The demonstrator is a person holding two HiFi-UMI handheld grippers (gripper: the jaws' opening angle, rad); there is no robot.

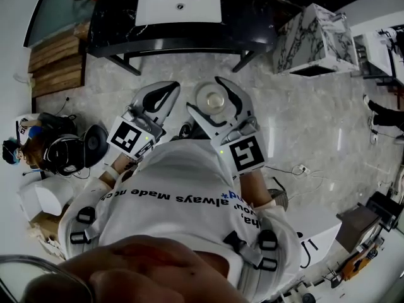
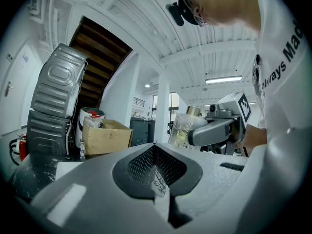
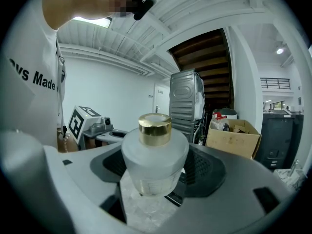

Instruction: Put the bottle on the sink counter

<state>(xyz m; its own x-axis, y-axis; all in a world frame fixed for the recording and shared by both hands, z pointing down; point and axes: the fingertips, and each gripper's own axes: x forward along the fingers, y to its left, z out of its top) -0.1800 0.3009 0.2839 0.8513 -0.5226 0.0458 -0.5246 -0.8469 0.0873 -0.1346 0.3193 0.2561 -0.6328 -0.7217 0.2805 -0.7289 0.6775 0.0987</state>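
Note:
A frosted round bottle (image 3: 155, 160) with a gold cap stands upright between the jaws of my right gripper (image 3: 161, 174), which is shut on it. From above, the bottle (image 1: 213, 100) shows in the right gripper (image 1: 205, 95), held in front of my chest. My left gripper (image 1: 169, 90) is beside it, shut and empty; its jaws (image 2: 155, 152) meet with nothing between them. The bottle (image 2: 184, 128) also shows in the left gripper view. Ahead stands the black sink counter (image 1: 113, 19) with a white basin (image 1: 178, 4).
A marble-patterned block (image 1: 319, 40) stands to the right of the counter and wooden pallets (image 1: 57, 62) to its left. A person with headphones (image 1: 47, 149) sits at my left. A cardboard box (image 3: 233, 138) and a grey metal appliance (image 3: 186, 104) stand further off.

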